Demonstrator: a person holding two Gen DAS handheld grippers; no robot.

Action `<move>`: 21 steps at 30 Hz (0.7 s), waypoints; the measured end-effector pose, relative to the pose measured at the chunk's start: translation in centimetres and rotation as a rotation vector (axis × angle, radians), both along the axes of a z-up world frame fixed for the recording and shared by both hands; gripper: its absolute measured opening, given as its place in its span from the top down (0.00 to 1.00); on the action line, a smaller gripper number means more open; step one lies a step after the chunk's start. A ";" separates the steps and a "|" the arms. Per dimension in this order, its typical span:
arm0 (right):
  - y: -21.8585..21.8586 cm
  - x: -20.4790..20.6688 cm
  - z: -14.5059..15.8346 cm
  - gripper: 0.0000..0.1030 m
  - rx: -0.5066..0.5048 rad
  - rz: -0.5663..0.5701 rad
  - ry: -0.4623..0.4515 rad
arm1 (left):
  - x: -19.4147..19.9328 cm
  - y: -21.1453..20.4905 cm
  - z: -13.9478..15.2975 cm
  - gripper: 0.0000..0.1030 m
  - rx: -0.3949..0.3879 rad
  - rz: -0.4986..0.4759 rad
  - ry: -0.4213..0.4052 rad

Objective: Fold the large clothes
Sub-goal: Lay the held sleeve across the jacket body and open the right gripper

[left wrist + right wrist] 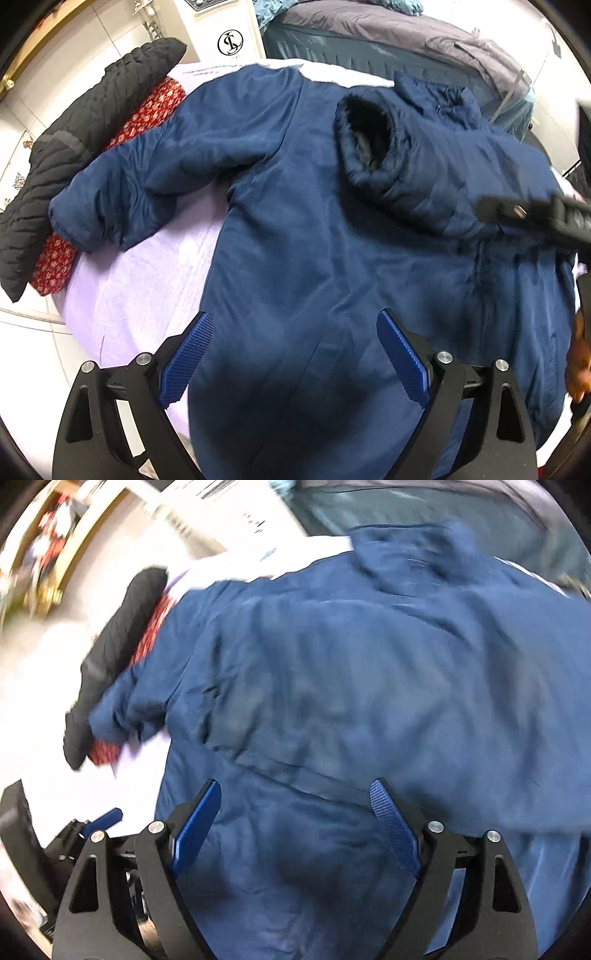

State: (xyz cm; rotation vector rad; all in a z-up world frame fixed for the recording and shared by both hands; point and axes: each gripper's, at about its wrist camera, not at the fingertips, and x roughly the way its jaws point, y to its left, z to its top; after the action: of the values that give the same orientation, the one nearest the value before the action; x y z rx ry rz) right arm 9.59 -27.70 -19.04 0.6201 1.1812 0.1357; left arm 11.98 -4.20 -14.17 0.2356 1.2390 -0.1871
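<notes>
A large navy coat [314, 240] lies spread on a lavender-covered table [140, 288]. One sleeve [122, 199] stretches out to the left. The other sleeve is folded across the body, its furry cuff [364, 136] facing up. My left gripper [295, 317] hangs open over the coat's lower part, with nothing between its blue pads. The right gripper [295, 786] is open too, just above the coat [351, 664] in a blurred view, gripping no cloth. Its black body [535, 218] reaches in from the right edge of the left wrist view.
A black quilted jacket [85, 122] and a red patterned garment [147, 114] lie stacked at the table's left edge. A bed [388, 33] with grey bedding and a white appliance [221, 29] stand behind. A hand [580, 362] shows at the right.
</notes>
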 end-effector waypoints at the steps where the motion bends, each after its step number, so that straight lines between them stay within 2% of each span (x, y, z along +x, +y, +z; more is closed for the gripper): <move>1: -1.8 -0.9 0.2 0.20 0.009 -0.052 0.004 | 0.4 -0.3 0.3 0.14 -0.008 0.000 -0.008; 3: -3.9 -2.1 0.1 0.20 0.035 -0.108 0.007 | 1.7 -1.4 1.0 0.14 -0.029 -0.012 -0.031; 7: -7.6 -4.3 0.3 0.20 -0.004 -0.206 0.009 | 4.7 -4.6 1.9 0.14 -0.047 -0.057 -0.073; 11: -10.6 -6.1 1.2 0.20 -0.131 -0.294 -0.001 | 7.3 -8.3 1.8 0.14 -0.060 -0.121 -0.091; 13: -11.7 -6.4 1.6 0.20 -0.221 -0.317 0.017 | 7.8 -10.3 1.0 0.14 -0.036 -0.166 -0.083; 16: -12.5 -6.0 1.5 0.20 -0.329 -0.283 0.044 | 8.1 -12.5 -1.1 0.14 0.028 -0.226 -0.067; 18: -12.2 -4.9 0.4 0.19 -0.455 -0.205 0.111 | 8.4 -13.5 -3.0 0.14 0.089 -0.257 -0.047; 19: -12.0 -4.4 -0.2 0.19 -0.490 -0.175 0.142 | 8.7 -14.0 -4.2 0.14 0.139 -0.266 -0.036; 21: -11.8 -3.9 -1.6 0.19 -0.513 -0.134 0.184 | 9.3 -13.9 -5.7 0.13 0.164 -0.265 -0.007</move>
State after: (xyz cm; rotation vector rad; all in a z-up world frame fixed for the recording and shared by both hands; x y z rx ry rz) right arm 5.74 -39.54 -20.62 0.2590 1.2835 -0.3376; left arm 21.28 -18.14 -19.86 0.5430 1.2148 -0.3139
